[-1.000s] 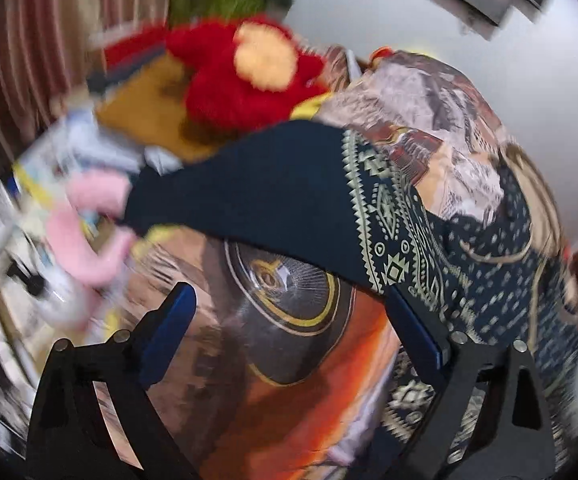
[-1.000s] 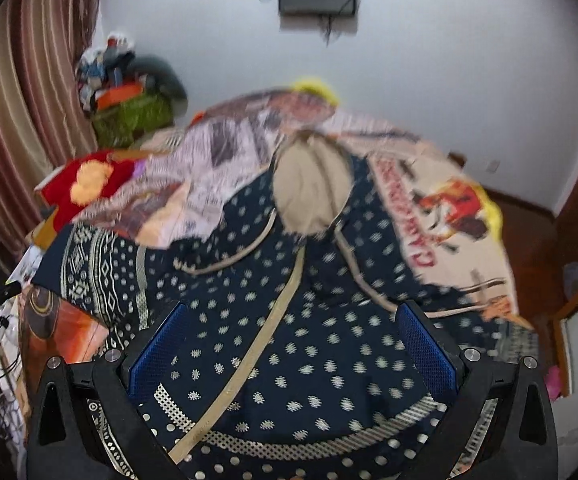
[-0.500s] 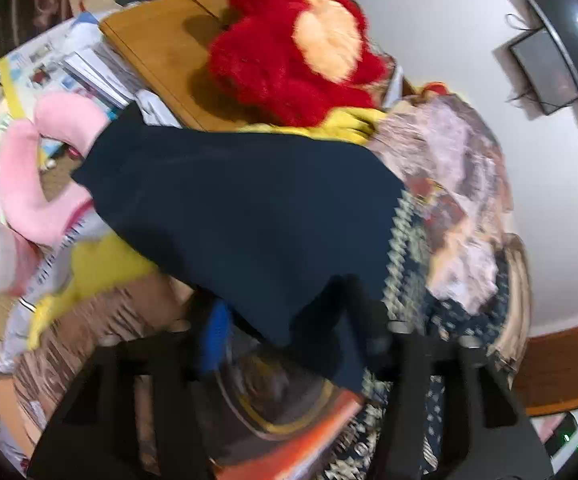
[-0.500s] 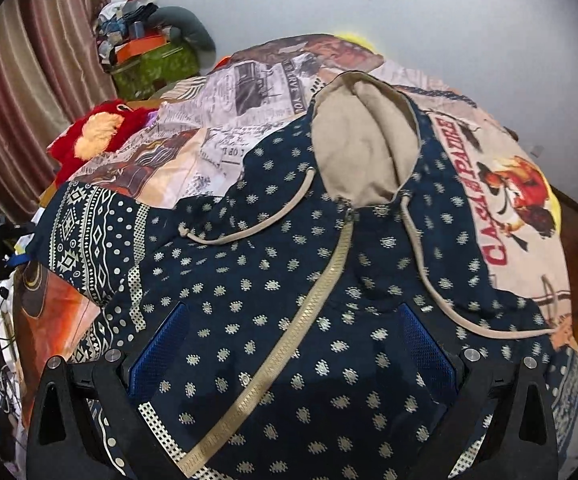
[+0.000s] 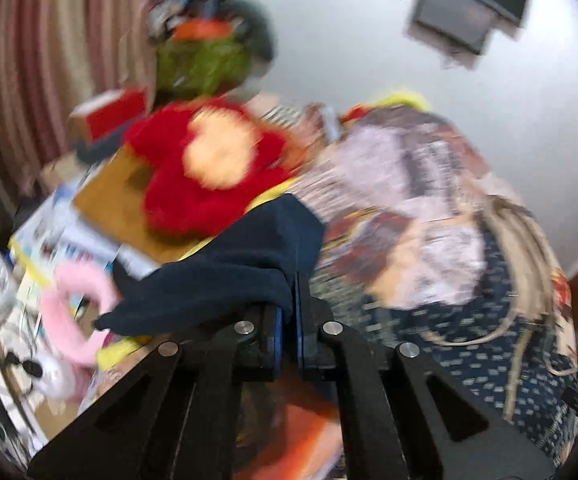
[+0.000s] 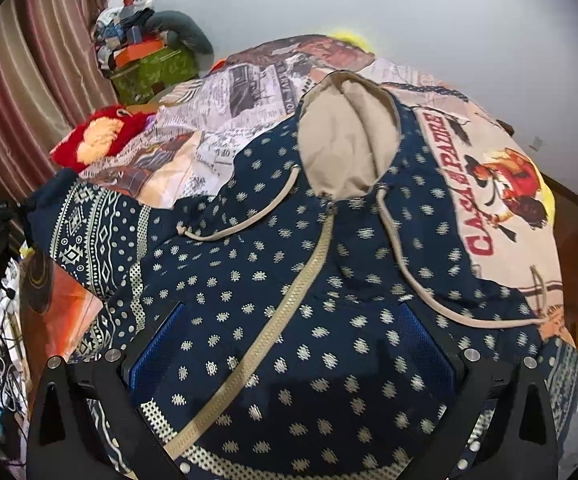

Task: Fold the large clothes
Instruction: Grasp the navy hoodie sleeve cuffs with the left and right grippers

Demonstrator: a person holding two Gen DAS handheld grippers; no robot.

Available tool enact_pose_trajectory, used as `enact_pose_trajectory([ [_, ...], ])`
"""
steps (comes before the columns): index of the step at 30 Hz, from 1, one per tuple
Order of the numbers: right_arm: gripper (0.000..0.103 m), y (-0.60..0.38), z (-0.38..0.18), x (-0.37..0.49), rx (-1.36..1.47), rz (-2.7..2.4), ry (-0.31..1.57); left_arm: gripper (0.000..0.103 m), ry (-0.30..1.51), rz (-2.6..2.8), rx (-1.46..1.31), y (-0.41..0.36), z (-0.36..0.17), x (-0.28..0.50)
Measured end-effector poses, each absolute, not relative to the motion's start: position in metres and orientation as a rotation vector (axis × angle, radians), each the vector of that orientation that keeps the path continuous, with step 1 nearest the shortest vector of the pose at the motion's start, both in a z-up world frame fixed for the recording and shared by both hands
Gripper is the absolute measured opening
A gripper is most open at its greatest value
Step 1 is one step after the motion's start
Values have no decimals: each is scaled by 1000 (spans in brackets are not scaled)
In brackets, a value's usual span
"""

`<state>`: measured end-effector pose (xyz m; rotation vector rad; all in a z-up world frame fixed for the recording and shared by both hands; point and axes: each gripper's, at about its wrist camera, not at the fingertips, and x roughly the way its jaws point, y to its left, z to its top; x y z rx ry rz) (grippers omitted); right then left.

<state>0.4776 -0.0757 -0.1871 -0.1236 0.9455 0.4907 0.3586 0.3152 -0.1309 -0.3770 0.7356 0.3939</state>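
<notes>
A navy hoodie (image 6: 329, 280) with cream dots, a tan zipper and a tan-lined hood lies spread on the bed, front up. Its patterned left sleeve (image 6: 89, 236) reaches toward the bed's left edge. My left gripper (image 5: 287, 308) is shut on the sleeve's dark cuff (image 5: 225, 276), which drapes over its fingers. My right gripper (image 6: 293, 356) is open, low over the hoodie's lower front, with the fabric between its blue pads. The hoodie's body also shows at the right of the left wrist view (image 5: 489, 344).
The bed has a printed cover (image 6: 489, 184). A red plush toy (image 5: 209, 172) lies on a wooden board left of the bed, with a pink pillow (image 5: 73, 312), papers and cables below it. A green box (image 6: 153, 72) and a striped curtain (image 6: 29, 80) stand at the back left.
My left gripper went from open to shut on the sleeve cuff and has lifted it. My right gripper has lowered closer to the hoodie's front and stayed open.
</notes>
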Motion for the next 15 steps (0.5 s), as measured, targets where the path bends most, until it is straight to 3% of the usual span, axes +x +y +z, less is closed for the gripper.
enact_pose_trajectory([
  [8, 103, -115, -155, 465, -87, 465, 898, 3, 669, 104, -183, 188, -77, 397],
  [15, 103, -147, -147, 451, -98, 434, 893, 4, 878, -86, -97, 91, -154, 426],
])
